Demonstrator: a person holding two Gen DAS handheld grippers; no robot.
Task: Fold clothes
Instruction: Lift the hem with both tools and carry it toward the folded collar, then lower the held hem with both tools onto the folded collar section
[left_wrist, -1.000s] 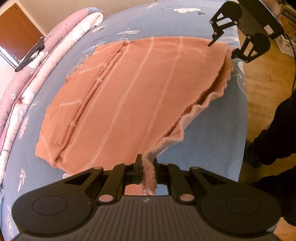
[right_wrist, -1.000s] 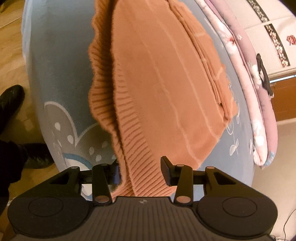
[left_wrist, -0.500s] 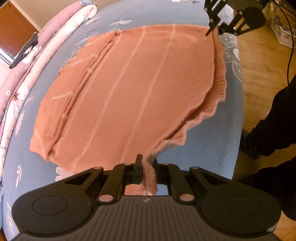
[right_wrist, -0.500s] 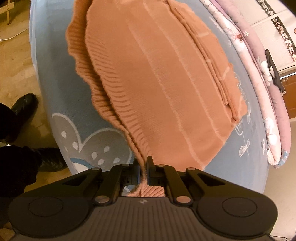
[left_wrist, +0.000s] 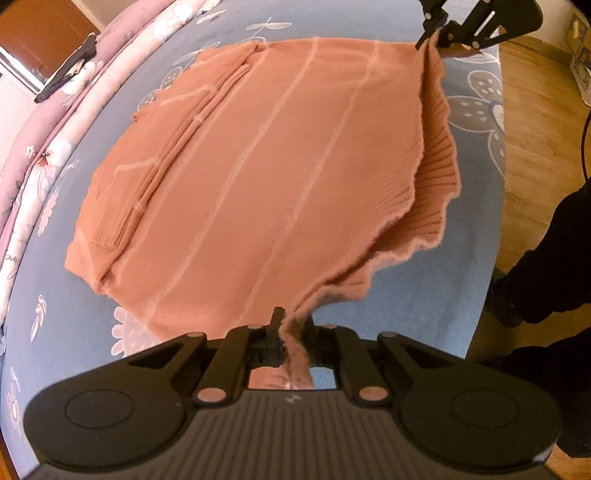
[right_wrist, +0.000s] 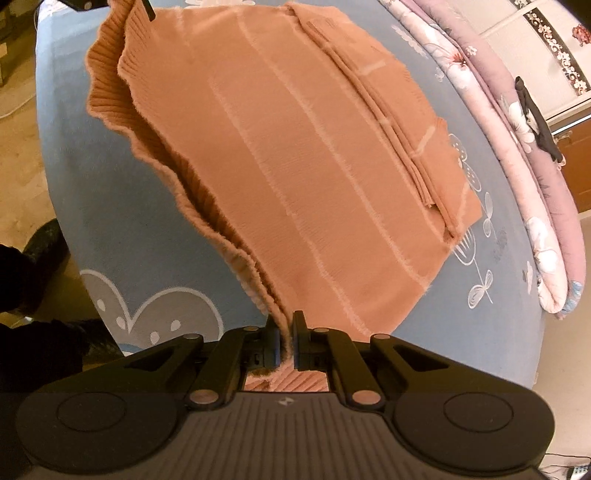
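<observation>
An orange knit sweater (left_wrist: 258, 177) with pale stripes lies spread on the blue bed, its sleeves folded in along the far side. My left gripper (left_wrist: 293, 325) is shut on one corner of the ribbed hem (left_wrist: 432, 192), which is lifted off the bed. At the top right of the left wrist view, my right gripper (left_wrist: 437, 31) pinches the other hem corner. In the right wrist view the sweater (right_wrist: 303, 162) stretches away from my right gripper (right_wrist: 284, 332), shut on the hem (right_wrist: 110, 88); the left gripper's tip (right_wrist: 146, 9) shows at the top left.
The blue bedsheet (left_wrist: 476, 122) with white flower prints ends at a wooden floor (left_wrist: 535, 110). A rolled pink floral quilt (right_wrist: 528, 184) lines the far side, with a dark strap (right_wrist: 535, 118) on it. A person's dark trouser legs and shoes (left_wrist: 546, 280) stand by the bed edge.
The right gripper went from open around the hem to shut on it. Both grippers have since risen and drawn apart, lifting the hem edge taut off the bed.
</observation>
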